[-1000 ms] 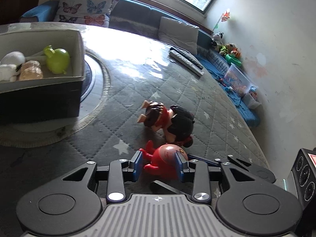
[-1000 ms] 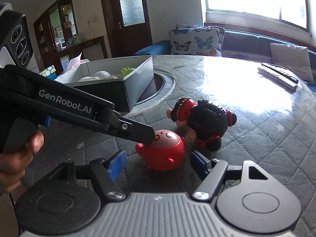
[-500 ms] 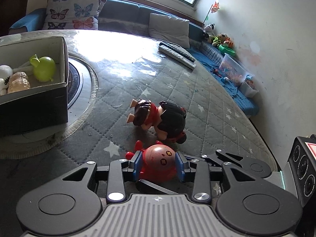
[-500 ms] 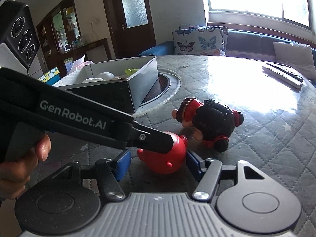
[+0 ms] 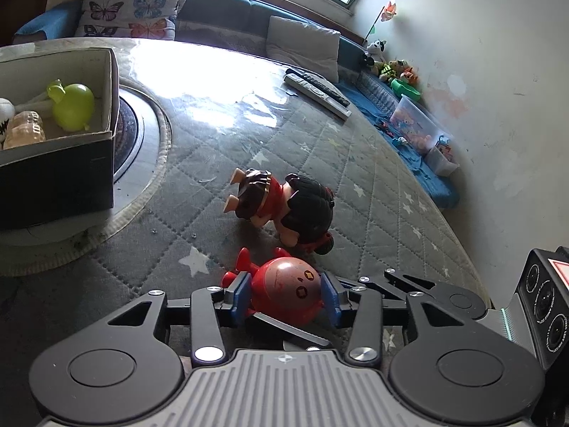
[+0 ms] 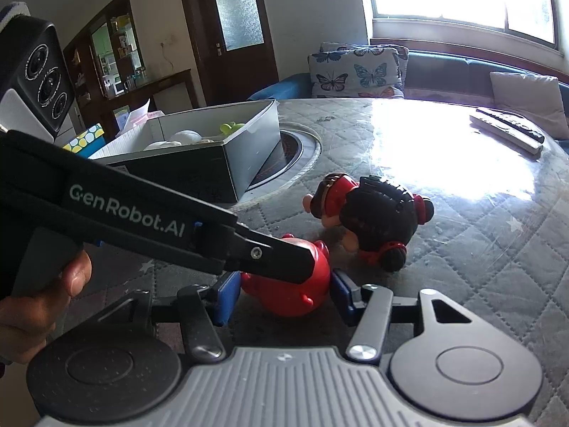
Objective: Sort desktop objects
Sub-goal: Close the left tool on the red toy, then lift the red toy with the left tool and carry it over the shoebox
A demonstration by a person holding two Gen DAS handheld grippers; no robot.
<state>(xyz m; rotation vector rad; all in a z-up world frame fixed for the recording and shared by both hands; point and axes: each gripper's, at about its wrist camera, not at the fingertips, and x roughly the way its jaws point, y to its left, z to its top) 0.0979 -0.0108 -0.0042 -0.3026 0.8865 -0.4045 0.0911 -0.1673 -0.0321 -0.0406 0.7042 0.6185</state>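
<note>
Nearest the lens, the left gripper (image 5: 284, 296) has its blue pads on either side of the red toy (image 5: 286, 284). Its jaws have just been opening and now stand wide, so the pads flank the toy and no longer clamp it. The right gripper (image 6: 283, 295) meets the same toy from the other side. Its jaws have just been closing, and its pads (image 6: 227, 297) sit right at the toy's flanks. Whether they actually press on it cannot be told, because one black finger of the left tool crosses in front and hides the toy's upper half. A hand (image 6: 39, 295) holding that tool is cut off at the frame's left edge.

The red toy lies on the quilted table cover (image 5: 355, 178). It is a glossy, round-bodied figure with small stubby limbs, and a pale dome-like face carries little dark markings. Its underside is out of sight.

Just beyond it, close by but apart, a doll (image 5: 295, 206) lies tipped over, with black hair and a red top. Its face is turned away.

Further left, an open box (image 5: 57, 178) holds a green toy (image 5: 73, 106) and some pale items cropped by the frame. Two remote controls (image 5: 316, 90) lie near the far edge, partly washed out by window glare.
</note>
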